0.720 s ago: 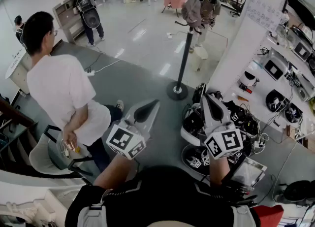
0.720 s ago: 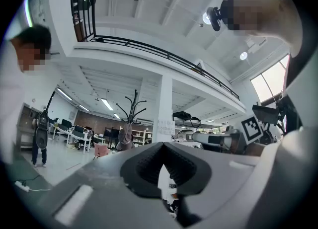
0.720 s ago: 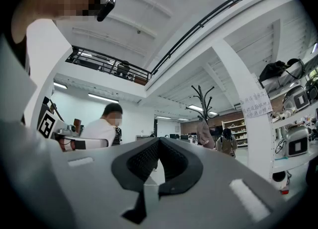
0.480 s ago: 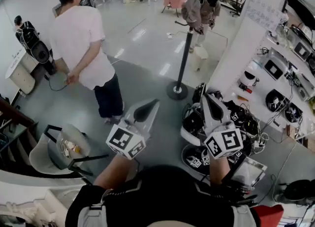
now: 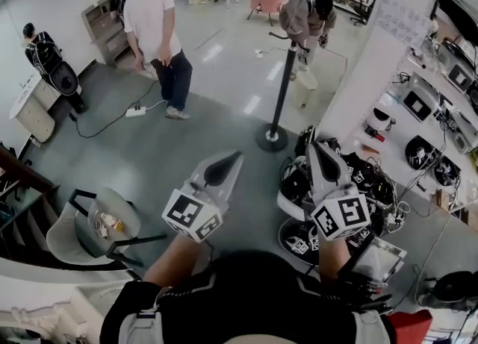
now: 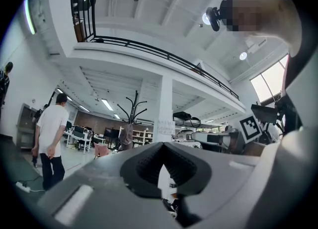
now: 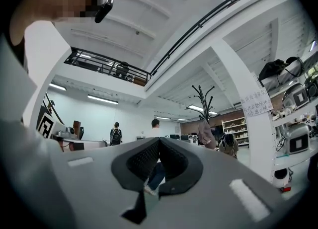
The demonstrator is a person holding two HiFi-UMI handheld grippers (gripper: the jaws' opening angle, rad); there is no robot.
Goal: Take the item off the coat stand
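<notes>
1. A tall, bright hall is stretching ahead, with a grey floor [image 5: 209,133], a white column [image 5: 373,59] at the right and a railed gallery running overhead in both gripper views.
2. The coat stand [image 5: 282,74] is standing upright on its round base on the floor, just left of the column and well ahead of both grippers.
3. A grey-brown garment [image 5: 291,16] is hanging from the stand's upper hooks, draping down beside the pole.
4. The left gripper [image 5: 226,165] is being held out low in front of the person, its jaws pressing together with nothing between them.
5. The right gripper [image 5: 320,157] is being held out beside it, apart from it, with its jaws likewise clenched and empty. It is hovering over a heap of cables and gear [image 5: 366,178] lying at the column's foot.
6. Both grippers are pointing toward the stand and neither is touching the garment.
7. A person in a white shirt [image 5: 155,22] is striding across the floor to the left of the stand, back turned, while a second person [image 5: 323,8] is bending over just behind the garment.
8. A chair [image 5: 97,230] is standing at the lower left, near the left gripper's side.
</notes>
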